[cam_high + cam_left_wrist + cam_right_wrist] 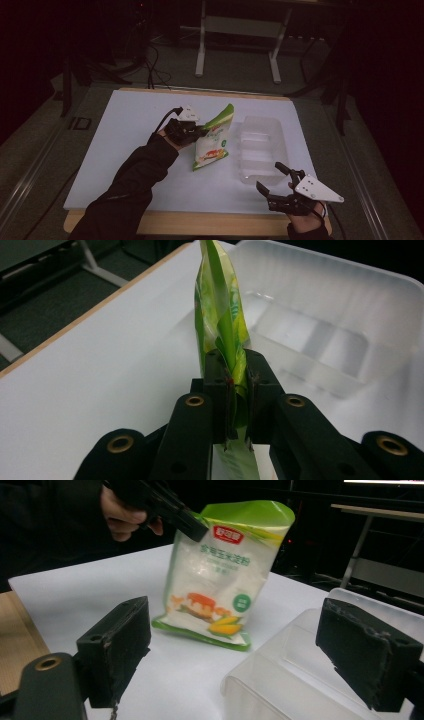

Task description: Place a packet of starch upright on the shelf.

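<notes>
So far the pick-up looks done: my left gripper (pixel 192 131) is clamped tight on the top edge of the green and white pouch (pixel 212 142), and in the left gripper view the crumpled film of the pouch (pixel 222 330) runs straight up between the two pads. The pouch hangs tilted from that grip, its bottom corner low over the white table (pixel 125 150); from the right gripper view its lower edge seems just at the surface, though I cannot tell whether it touches or has cleared it. The clear plastic tub (pixel 260 150) sits just beside the pouch, on the side away from my left hand, and nothing lies in it yet. My right gripper (pixel 280 185) waits near the front corner of the tub with its jaws spread wide, holding nothing; seen from its own camera, the pouch (pixel 225 575) stands between the two open pads but farther off, with the tub's rim (pixel 280 650) close in front. What is left, as I judge it, is to carry the pouch over the rim, lower it into the tub and let go.
</notes>
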The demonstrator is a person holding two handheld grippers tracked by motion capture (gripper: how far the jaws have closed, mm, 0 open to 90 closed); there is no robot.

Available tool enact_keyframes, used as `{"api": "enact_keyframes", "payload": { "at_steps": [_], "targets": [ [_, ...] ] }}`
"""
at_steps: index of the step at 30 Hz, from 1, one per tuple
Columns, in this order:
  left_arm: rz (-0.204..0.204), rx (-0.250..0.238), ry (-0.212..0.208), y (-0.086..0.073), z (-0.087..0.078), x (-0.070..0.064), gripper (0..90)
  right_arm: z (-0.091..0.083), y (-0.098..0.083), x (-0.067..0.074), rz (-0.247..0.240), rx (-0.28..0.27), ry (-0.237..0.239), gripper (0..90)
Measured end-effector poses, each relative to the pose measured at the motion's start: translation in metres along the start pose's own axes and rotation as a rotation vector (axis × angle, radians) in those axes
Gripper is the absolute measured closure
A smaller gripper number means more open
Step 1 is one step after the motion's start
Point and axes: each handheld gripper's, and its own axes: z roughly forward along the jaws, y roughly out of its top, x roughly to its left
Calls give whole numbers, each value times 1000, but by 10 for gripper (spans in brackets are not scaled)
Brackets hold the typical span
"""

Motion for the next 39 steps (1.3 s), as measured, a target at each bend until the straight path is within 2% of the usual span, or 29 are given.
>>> {"api": "enact_keyframes", "payload": {
  "at_steps": [7, 8, 11, 12, 15, 16, 17, 21, 23, 28, 29, 30, 32, 33, 34, 36, 37, 38, 39],
  "targets": [
    [53, -35, -40, 1, -30, -8, 834, 0, 5, -3, 12, -11, 6, 148],
    [48, -43, -47, 1, -33, -10, 834, -1, 7, -4, 13, -12, 10, 147],
    [67, -51, -66, 1, -40, -15, 834, -3, 13, -8, 22, -26, 17, 153],
    [80, -53, -60, 2, -43, -18, 834, -3, 14, -9, 22, -27, 19, 153],
    [96, -60, -73, 2, -49, -22, 834, -5, 18, -11, 12, -32, 13, 154],
    [96, -64, -99, 2, -51, -21, 834, -7, 23, -13, 6, -34, 12, 166],
    [114, -70, -96, 1, -54, -22, 834, -8, 25, -14, 2, -34, 16, 171],
    [103, -96, -146, -3, -63, -21, 834, -8, 34, -16, -16, -29, 24, 171],
    [119, -105, -151, -4, -67, -23, 834, -6, 44, -20, -26, -16, 43, 172],
    [161, -97, -167, -4, -76, -29, 834, 2, 58, -28, -22, -2, 88, 172],
    [165, -95, -183, -4, -77, -30, 833, 5, 60, -30, -15, 2, 106, 171],
    [176, -96, -170, -4, -78, -32, 834, 8, 62, -31, -10, 3, 117, 171],
    [179, -98, -185, -4, -81, -34, 834, 14, 66, -34, -1, 10, 143, 171],
    [185, -102, -177, -4, -82, -35, 834, 18, 68, -35, 2, 17, 147, 171],
    [179, -103, -194, -3, -83, -35, 834, 21, 69, -35, 7, 25, 157, 171],
    [180, -113, -186, -3, -85, -38, 834, 29, 72, -36, 12, 40, 170, 171],
    [185, -111, -198, -3, -86, -39, 833, 34, 72, -37, 16, 50, 177, 171],
    [194, -113, -186, -2, -87, -40, 834, 38, 73, -37, 19, 59, 183, 172],
    [190, -112, -200, -2, -87, -41, 833, 42, 74, -37, 22, 60, 186, 180]
  ]
}}
